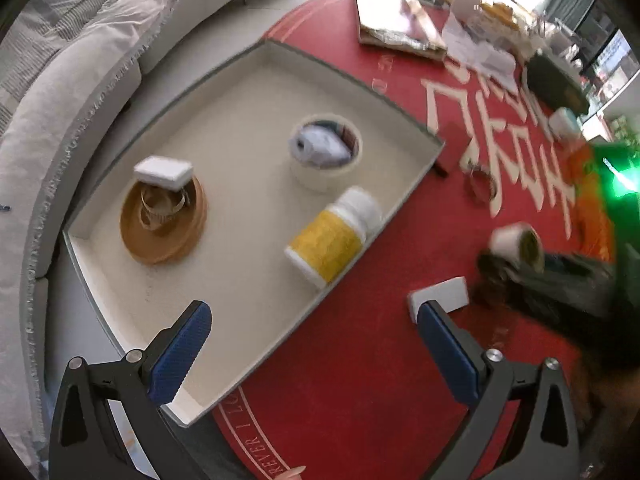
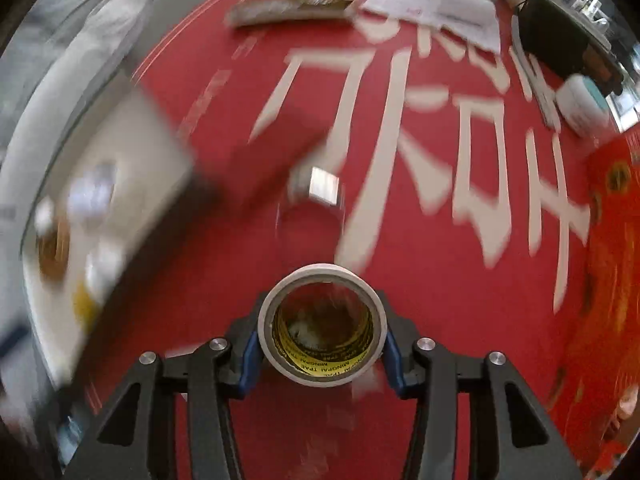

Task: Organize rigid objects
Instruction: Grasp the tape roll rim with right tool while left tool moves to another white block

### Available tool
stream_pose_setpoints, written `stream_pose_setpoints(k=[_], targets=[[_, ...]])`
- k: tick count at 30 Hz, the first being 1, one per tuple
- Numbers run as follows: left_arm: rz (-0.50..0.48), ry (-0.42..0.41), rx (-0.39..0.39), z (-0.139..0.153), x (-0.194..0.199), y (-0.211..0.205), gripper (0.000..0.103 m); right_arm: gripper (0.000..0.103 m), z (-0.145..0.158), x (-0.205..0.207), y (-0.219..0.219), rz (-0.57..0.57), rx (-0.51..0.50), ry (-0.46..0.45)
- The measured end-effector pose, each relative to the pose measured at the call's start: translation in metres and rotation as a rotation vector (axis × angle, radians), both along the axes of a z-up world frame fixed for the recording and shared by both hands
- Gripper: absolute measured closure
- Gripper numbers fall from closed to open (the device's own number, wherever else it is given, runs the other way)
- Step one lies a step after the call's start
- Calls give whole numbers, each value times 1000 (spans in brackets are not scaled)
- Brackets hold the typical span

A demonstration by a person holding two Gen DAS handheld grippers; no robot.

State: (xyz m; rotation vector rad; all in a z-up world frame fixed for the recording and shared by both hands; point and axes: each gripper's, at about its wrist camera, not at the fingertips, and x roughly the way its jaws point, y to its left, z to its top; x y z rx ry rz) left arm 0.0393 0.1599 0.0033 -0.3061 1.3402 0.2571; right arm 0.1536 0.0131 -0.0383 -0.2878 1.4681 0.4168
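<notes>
A shallow white tray [image 1: 248,88] lies on the red table. In it are a brown tape roll [image 1: 164,224] with a small white box [image 1: 163,172] on top, a white tape roll [image 1: 325,152] and a yellow-labelled bottle [image 1: 332,236] on its side. My left gripper [image 1: 316,340] is open and empty above the tray's near edge. My right gripper [image 2: 322,344] is shut on a white tape roll [image 2: 322,340] and holds it above the table; it also shows in the left wrist view [image 1: 516,242]. The tray [image 2: 132,148] is blurred at the left of the right wrist view.
A flat white box [image 1: 440,298] lies on the red cloth just right of the tray. A clear tape roll [image 2: 312,208] sits mid-table. Papers [image 1: 400,20], a dark box [image 1: 556,84] and a white jar [image 1: 564,122] crowd the far side. A sofa [image 1: 60,100] is left.
</notes>
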Motion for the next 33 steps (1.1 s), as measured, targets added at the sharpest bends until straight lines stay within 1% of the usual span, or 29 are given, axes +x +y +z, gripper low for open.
stream_pose_setpoints(k=[2,3,5,6,8,10,13,14,16,18,19,20,23,25,30,32,33], targets=[[2,-8,-20,-1,-7,-2,0,53,4,-13,-14,-17,46,45],[3,-17,-22,1,-10,-3,0,53,10,-10,-20,-51,72,27],[-2,-37,-16,6,-16,-4,0,53,22,5,-21,-76,64,-60],[-4,-43,-8,8,-19,-3,0,53,28,21,-18,-84,66,-94],[1,-44,0,11,-25,0,0,53,34,45,0,-85,60,-155],[20,-44,-22,12,-32,6,0,53,33,69,25,-71,50,-202],[41,-35,-35,8,-35,16,0,53,23,101,51,-76,55,-199],[46,-25,-36,5,-36,19,0,53,18,99,57,-74,42,-189],[46,-17,-37,3,-38,22,0,53,1,105,65,-49,-16,-155],[49,-19,-42,1,-37,23,0,53,-2,96,68,12,-50,-172],[46,-20,-47,0,-36,22,0,53,-3,92,68,36,-68,-168],[40,-20,-49,0,-35,19,0,53,-4,86,63,49,-76,-142],[8,-30,-44,1,-33,7,0,53,-5,59,35,21,-53,-68],[-22,-26,-43,0,-31,-5,0,53,-4,35,21,36,-60,-57],[-100,-16,-21,-7,-25,-40,0,53,-2,-43,-17,56,-68,-23],[-110,-18,-1,-10,-18,-51,0,53,-1,-69,-35,33,-55,-8],[-115,-23,10,-11,-12,-59,0,53,0,-76,-44,-1,-37,-3]])
